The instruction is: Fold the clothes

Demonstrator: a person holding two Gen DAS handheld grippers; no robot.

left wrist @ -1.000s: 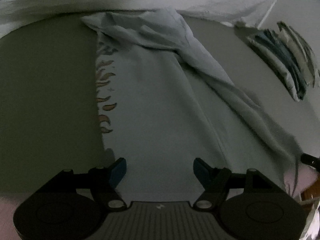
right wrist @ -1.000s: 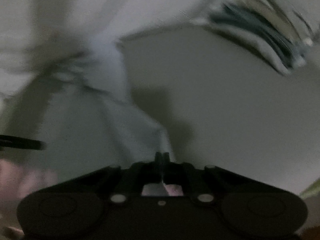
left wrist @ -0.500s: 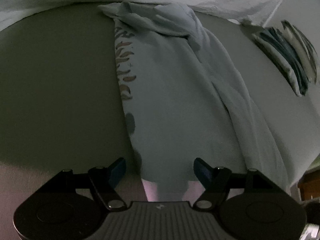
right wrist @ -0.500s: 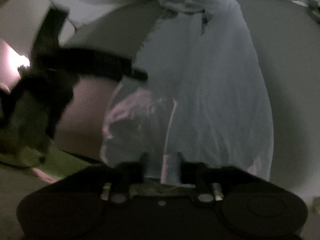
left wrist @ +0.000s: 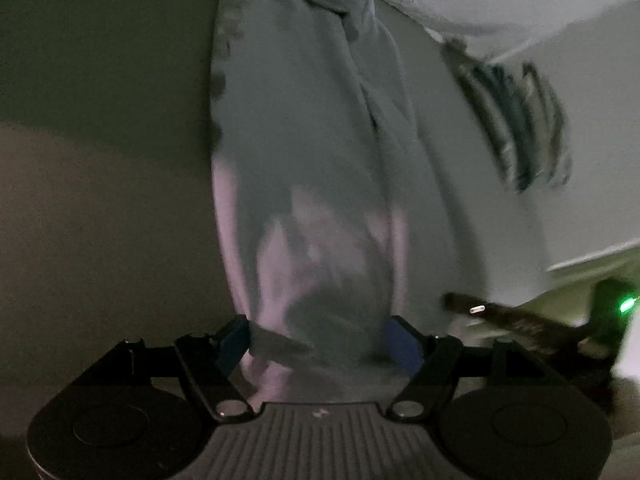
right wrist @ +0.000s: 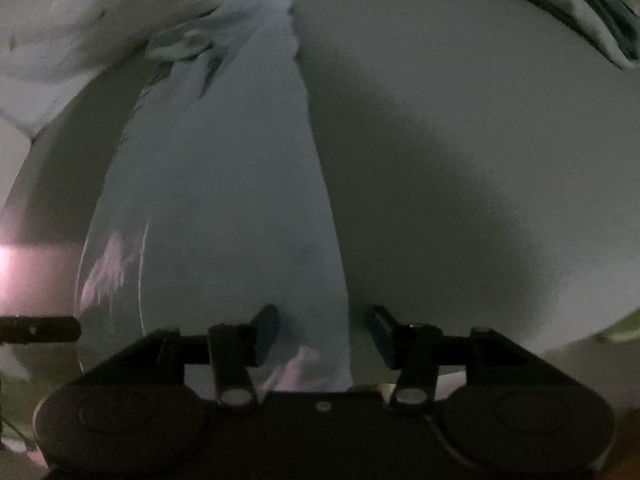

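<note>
A pale blue-grey garment [left wrist: 304, 140] lies lengthwise on a flat bed surface, its near hem hanging toward the cameras. My left gripper [left wrist: 320, 342] is open, blue pads on either side of the near hem, cloth between them. In the right wrist view the same garment [right wrist: 224, 200] stretches away with a straight right edge. My right gripper [right wrist: 322, 332] is open, its jaws astride that right edge near the hem. The right gripper's finger shows at the lower right of the left wrist view [left wrist: 480, 308].
A folded striped dark-and-white cloth [left wrist: 516, 120] lies to the right on the bed; it also shows in the right wrist view [right wrist: 592, 12]. A rumpled white sheet [right wrist: 80, 20] lies along the far side. The bed surface [right wrist: 460, 160] spreads right of the garment.
The right gripper has opened and let go of the garment's edge. Both grippers have drawn back toward the near hem. The left gripper stayed open.
</note>
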